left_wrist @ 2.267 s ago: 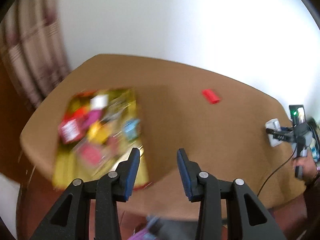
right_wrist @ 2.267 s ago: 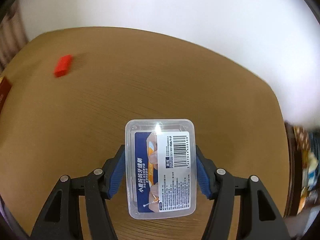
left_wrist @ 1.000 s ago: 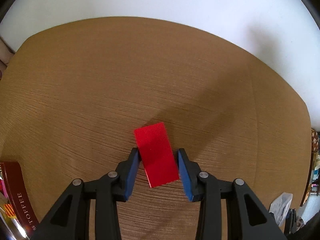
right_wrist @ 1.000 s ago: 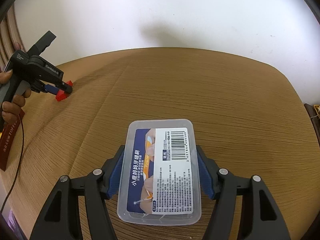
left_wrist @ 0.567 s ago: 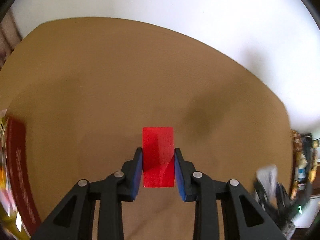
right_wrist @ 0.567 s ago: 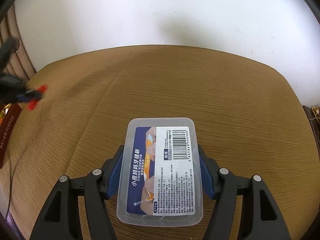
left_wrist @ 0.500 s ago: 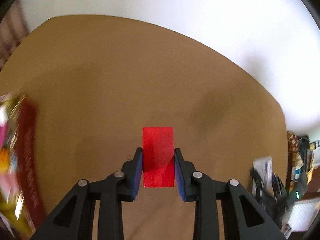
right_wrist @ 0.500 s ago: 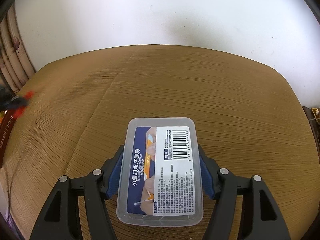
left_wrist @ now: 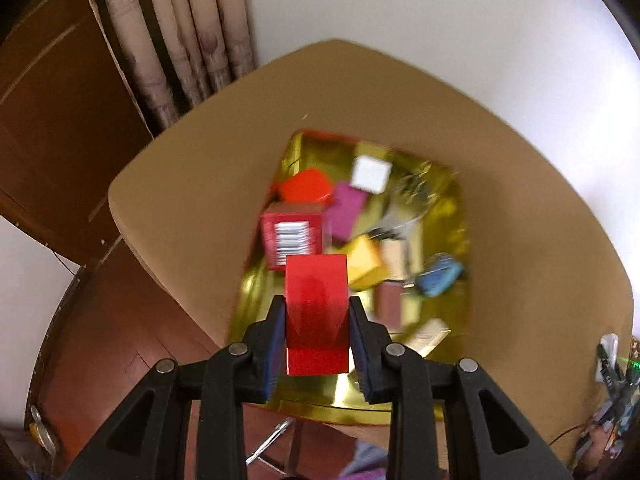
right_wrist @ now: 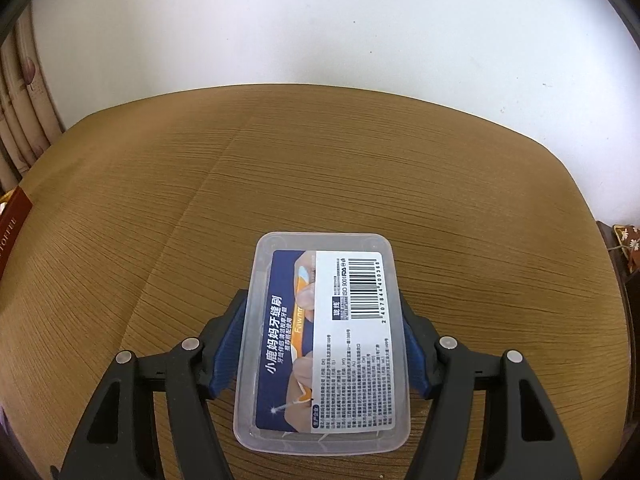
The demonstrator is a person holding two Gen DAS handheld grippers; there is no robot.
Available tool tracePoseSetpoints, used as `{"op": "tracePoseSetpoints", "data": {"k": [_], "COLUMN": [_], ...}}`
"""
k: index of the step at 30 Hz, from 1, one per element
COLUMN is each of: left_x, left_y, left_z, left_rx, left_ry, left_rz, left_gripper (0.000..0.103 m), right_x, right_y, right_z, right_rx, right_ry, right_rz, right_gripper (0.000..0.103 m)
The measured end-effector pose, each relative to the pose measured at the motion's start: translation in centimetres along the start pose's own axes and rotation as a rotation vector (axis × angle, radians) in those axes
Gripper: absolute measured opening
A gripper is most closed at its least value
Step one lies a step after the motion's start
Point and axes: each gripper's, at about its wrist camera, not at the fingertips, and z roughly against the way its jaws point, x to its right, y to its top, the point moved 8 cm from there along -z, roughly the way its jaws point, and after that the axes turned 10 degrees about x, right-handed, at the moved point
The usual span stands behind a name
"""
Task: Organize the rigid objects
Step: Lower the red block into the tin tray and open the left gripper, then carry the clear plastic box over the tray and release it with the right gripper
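The surface (right_wrist: 360, 152) is a light brown wood-grain top with rounded corners, standing against a plain white wall (right_wrist: 320, 20). A pleated curtain (left_wrist: 176, 40) with a faint floral print hangs past its far left corner, beside dark brown wood panelling (left_wrist: 60, 120). Reddish-brown flooring (left_wrist: 120, 340) shows below the near left edge of the surface in the left wrist view.

A gold-lined tray (left_wrist: 444, 320) sits on the surface toward its left side, its near edge reaching the near edge of the surface. It holds a blurred jumble of small boxes, among them a red carton with a barcode (left_wrist: 292, 240), a yellow box (left_wrist: 362, 262), a magenta box (left_wrist: 346, 212), a white box (left_wrist: 370, 174) and a blue item (left_wrist: 440, 278).

The left gripper (left_wrist: 316, 316) is clenched on a red block (left_wrist: 316, 312), held above the near part of the tray with both fingers (left_wrist: 272, 340) pressed to its sides.

The right gripper (right_wrist: 320, 344) grasps a clear plastic case (right_wrist: 324, 340) with a blue printed label and barcode, carried over the near middle of the bare surface. A maroon box edge (right_wrist: 12, 228) shows at the surface's left edge in that view.
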Motion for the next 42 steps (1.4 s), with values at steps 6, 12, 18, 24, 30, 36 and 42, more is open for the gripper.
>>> {"op": "tracePoseSetpoints", "data": {"k": [6, 12, 18, 24, 30, 36, 42], "left_x": [0.9, 0.6, 1.1, 1.0, 0.1, -0.6, -2.0], "left_y": [-1.4, -2.3, -2.6, -3.6, -4.3, -4.7, -4.7], "left_z": [-3.1, -6.0, -5.2, -3.1, 1.1, 3.1, 3.4], "left_rx": [-0.025, -0.015, 0.031, 0.098, 0.218, 0.275, 0.298], "left_ry": [0.014, -0.017, -0.001, 0.005, 0.003, -0.01, -0.036], "left_rz": [-0.037, -0.038, -0.112, -0.11, -0.09, -0.093, -0.054], "left_gripper": [0.03, 0.031, 0.036, 0.037, 0.038, 0.039, 0.039], "right_x": [-1.2, -1.5, -1.4, -1.9, -3.1, -7.2, -18.0], "right_y": [0.3, 0.5, 0.4, 1.0, 1.6, 2.1, 5.9], "right_z": [-0.4, -0.5, -0.4, -0.6, -0.2, 0.8, 4.6], "right_rx": [-0.003, -0.003, -0.004, -0.012, -0.046, -0.088, -0.05], "right_ry": [-0.01, -0.018, -0.027, -0.037, -0.042, 0.029, 0.267], "right_rz": [0.004, 0.004, 0.003, -0.005, -0.031, -0.082, -0.118], "right_gripper": [0.065, 0.066, 0.066, 0.068, 0.059, 0.059, 0.059]}}
